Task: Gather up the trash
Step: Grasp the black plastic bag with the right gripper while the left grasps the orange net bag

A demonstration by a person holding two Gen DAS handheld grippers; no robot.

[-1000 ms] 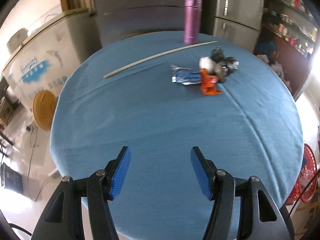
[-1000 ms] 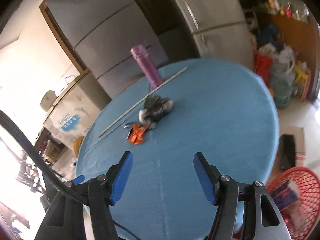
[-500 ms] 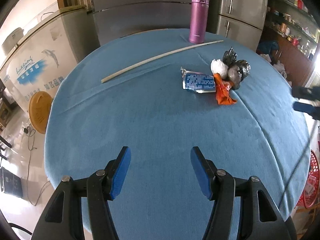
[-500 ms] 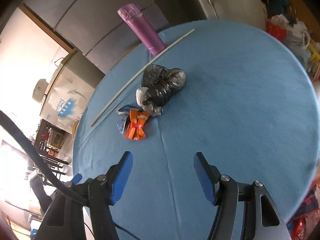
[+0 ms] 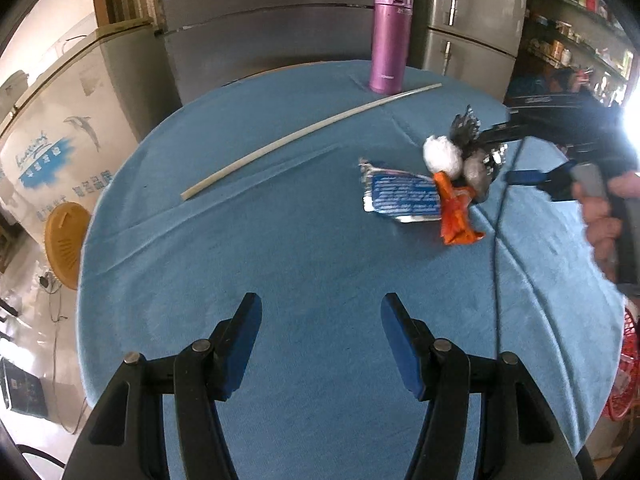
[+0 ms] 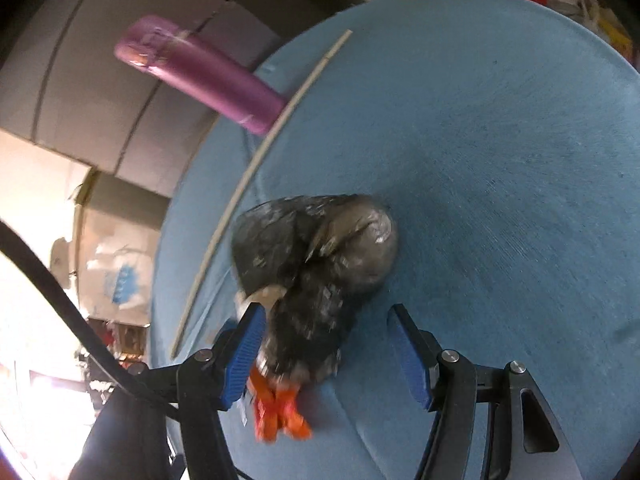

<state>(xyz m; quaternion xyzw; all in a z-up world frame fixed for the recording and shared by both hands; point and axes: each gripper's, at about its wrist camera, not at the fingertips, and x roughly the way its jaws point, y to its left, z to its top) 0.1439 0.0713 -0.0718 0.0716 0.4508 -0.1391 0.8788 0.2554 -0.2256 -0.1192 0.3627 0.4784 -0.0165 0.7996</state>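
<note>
A pile of trash lies on the round blue table (image 5: 280, 248): a black crumpled plastic bag (image 6: 316, 264), a white wad (image 5: 442, 154), a blue-and-silver wrapper (image 5: 400, 196) and an orange wrapper (image 5: 456, 216). My right gripper (image 6: 326, 334) is open, with its jaws on either side of the near end of the black bag. It also shows in the left wrist view (image 5: 500, 156), reaching in from the right. My left gripper (image 5: 320, 320) is open and empty over bare cloth, well short of the pile.
A purple flask (image 5: 390, 36) stands at the table's far edge, with a long pale stick (image 5: 304, 136) lying in front of it. Grey fridges stand behind. A red basket (image 5: 628, 360) sits on the floor at the right.
My right gripper has moved forward to the pile and now straddles the black bag. My left gripper has moved slightly closer to the trash.
</note>
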